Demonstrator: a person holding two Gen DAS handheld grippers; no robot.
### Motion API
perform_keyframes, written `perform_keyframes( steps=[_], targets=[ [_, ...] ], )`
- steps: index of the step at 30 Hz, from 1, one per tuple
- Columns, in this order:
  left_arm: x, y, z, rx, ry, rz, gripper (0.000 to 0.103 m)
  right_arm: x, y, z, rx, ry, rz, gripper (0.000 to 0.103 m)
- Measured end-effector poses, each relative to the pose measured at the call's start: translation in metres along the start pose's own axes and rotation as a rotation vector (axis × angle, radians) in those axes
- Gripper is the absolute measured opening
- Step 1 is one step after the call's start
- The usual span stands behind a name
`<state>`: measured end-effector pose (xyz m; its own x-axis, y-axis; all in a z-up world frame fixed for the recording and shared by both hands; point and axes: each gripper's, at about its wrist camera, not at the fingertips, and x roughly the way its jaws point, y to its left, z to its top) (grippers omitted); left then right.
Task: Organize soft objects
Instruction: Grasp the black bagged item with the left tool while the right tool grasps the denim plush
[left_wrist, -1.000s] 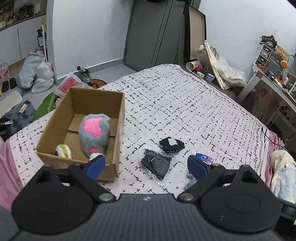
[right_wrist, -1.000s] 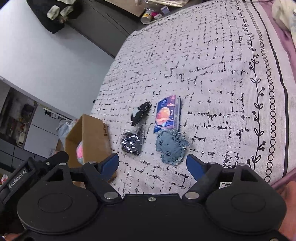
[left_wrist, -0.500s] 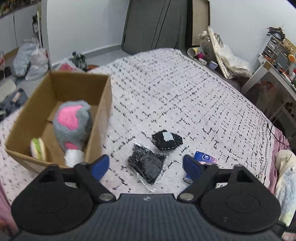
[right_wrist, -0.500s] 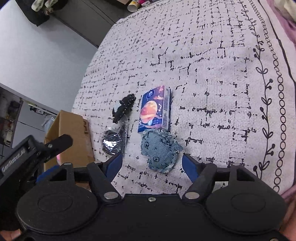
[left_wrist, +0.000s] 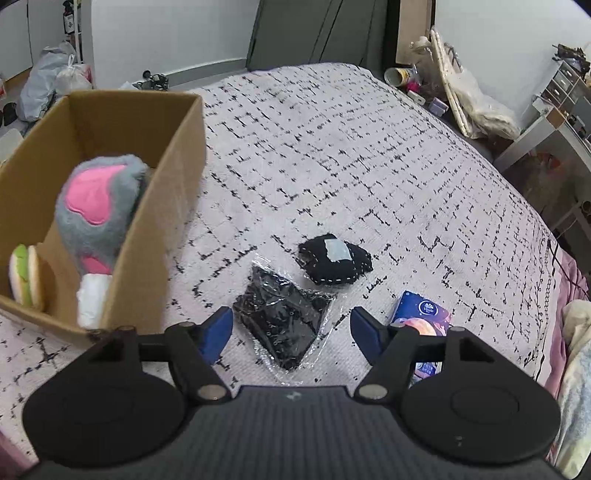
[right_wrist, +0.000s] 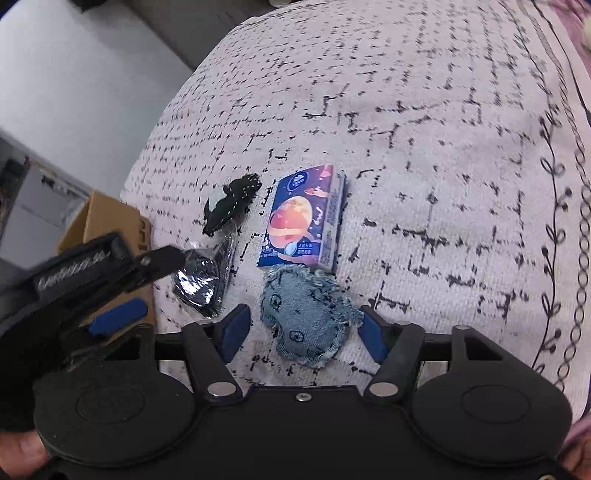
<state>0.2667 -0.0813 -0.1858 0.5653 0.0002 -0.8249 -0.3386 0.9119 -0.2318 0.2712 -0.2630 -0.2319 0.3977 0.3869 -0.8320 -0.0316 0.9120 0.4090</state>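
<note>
While the open brown cardboard box (left_wrist: 110, 177) sits by the left edge of the bed (left_wrist: 351, 155), the left gripper (left_wrist: 290, 328) hangs over the black cloth in a clear crinkly bag (left_wrist: 282, 321). Its jaws have just been closing but are apart, not touching it. The bag looks light and slippery, so its middle seems best to pinch. The right gripper (right_wrist: 304, 334) has also been closing around the soft frayed blue denim patch (right_wrist: 308, 319), jaws apart.
</note>
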Motion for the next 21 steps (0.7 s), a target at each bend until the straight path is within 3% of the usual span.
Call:
perform_keyframes(
  steps=[2,5,14,18,21],
  targets=[
    [0.007,0.0,-0.001,-0.008,0.013,-0.002,0.07,0.002,0.003,0.0,-0.037,0.0,-0.014,0.044],
    [0.017,0.0,-0.002,-0.006,0.027,0.023,0.07,0.003,0.001,0.002,-0.035,0.005,0.0,0.035],
    [0.045,-0.004,-0.01,0.026,0.076,0.068,0.073,-0.001,-0.001,0.003,-0.016,0.001,0.013,0.032],
    [0.046,-0.005,-0.015,0.053,0.05,0.074,0.073,-0.005,-0.004,0.002,-0.011,-0.007,0.009,0.032],
    [0.045,-0.006,-0.015,0.065,0.046,0.084,0.067,-0.007,-0.002,0.002,-0.015,-0.013,0.012,0.032]
  ],
)
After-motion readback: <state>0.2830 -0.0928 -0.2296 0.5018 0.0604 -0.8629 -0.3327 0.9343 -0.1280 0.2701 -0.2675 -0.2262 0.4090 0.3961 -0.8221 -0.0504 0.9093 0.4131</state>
